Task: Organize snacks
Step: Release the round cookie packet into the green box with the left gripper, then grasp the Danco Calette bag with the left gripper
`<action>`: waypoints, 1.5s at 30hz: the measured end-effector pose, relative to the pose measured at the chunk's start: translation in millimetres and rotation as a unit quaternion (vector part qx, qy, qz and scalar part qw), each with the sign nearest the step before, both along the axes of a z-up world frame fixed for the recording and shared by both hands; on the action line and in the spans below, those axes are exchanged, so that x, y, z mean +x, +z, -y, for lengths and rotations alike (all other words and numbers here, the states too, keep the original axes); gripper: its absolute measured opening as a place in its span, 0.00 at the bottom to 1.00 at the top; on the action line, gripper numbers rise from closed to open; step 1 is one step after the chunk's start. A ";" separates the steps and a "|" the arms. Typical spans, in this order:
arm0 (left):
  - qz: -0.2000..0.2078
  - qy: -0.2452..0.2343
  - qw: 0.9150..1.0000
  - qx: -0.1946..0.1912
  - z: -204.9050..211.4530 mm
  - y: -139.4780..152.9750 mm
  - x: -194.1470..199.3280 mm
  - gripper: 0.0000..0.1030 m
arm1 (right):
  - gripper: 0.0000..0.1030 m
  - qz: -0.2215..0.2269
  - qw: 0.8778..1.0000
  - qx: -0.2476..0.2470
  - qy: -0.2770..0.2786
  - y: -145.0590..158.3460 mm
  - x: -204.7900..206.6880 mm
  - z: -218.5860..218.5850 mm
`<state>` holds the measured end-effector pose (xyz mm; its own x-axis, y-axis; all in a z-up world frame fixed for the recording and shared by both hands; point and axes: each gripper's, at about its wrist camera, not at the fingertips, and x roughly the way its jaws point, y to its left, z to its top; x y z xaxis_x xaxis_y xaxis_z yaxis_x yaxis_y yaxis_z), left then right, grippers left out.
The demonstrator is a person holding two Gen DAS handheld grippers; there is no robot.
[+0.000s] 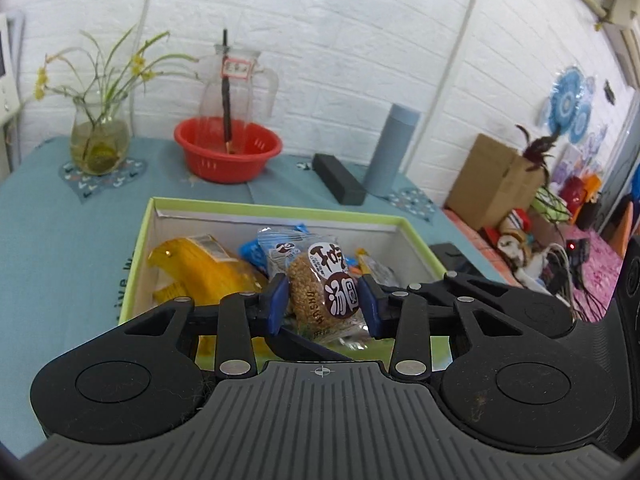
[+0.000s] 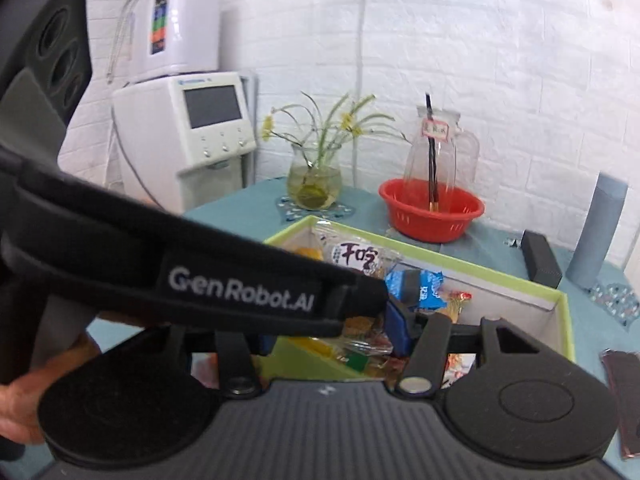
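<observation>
Now L tool (image 1: 322, 300) grips snack pkt (image 1: 324, 292) above box rim (image 1: 416, 236).

You have a table (image 1: 48, 240) under a teal cloth, set against the white brick wall. Directly on it: a green-rimmed open box (image 1: 138, 240), a red basket (image 1: 228, 152) (glass pitcher standing inside), a glass vase (image 1: 100, 140) on a patterned mat, a black block (image 1: 338, 178) and a grey-blue cylinder (image 1: 392, 148) near it.
</observation>
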<state>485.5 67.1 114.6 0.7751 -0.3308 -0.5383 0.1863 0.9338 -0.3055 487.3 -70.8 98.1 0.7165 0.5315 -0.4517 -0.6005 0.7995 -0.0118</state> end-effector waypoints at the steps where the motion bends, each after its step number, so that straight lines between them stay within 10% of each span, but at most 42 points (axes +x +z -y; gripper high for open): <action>1: -0.011 0.000 1.000 -0.006 -2.0 -6.9 12.2 0.16 | 0.58 -0.009 1.000 0.003 -0.003 -4.9 7.9 -0.1; 6: -0.019 0.001 1.000 -0.008 -5.1 -30.1 31.9 0.18 | 0.64 -0.029 1.000 -0.004 0.002 -19.4 25.3 -2.5; 10: 0.003 0.009 1.000 -0.029 -11.3 -19.1 18.5 0.61 | 0.84 -0.017 1.000 -0.011 -0.003 -14.0 17.4 0.6; 16: 0.065 0.028 0.997 -0.015 -20.2 10.4 -32.0 0.70 | 0.92 0.027 1.000 0.009 0.014 12.5 -12.1 7.5; 23: 0.062 0.006 0.998 -0.033 -16.4 6.2 -96.3 0.73 | 0.97 0.049 0.998 -0.042 0.013 17.8 -67.5 25.0; 31: -0.037 -0.039 0.995 -0.083 22.5 -53.2 -110.4 0.70 | 0.97 -0.014 0.998 -0.010 -0.064 -26.4 -134.0 83.1; 45: -0.110 -0.087 0.987 -0.079 57.6 -82.1 -62.5 0.56 | 0.98 -0.052 0.996 -0.006 -0.070 -55.9 -95.4 76.7</action>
<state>423.1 9.5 32.5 0.5696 -0.5421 -0.6178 0.2527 0.8307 -0.4960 391.9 -147.5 42.2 0.7323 0.4236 -0.5333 -0.4818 0.8756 0.0339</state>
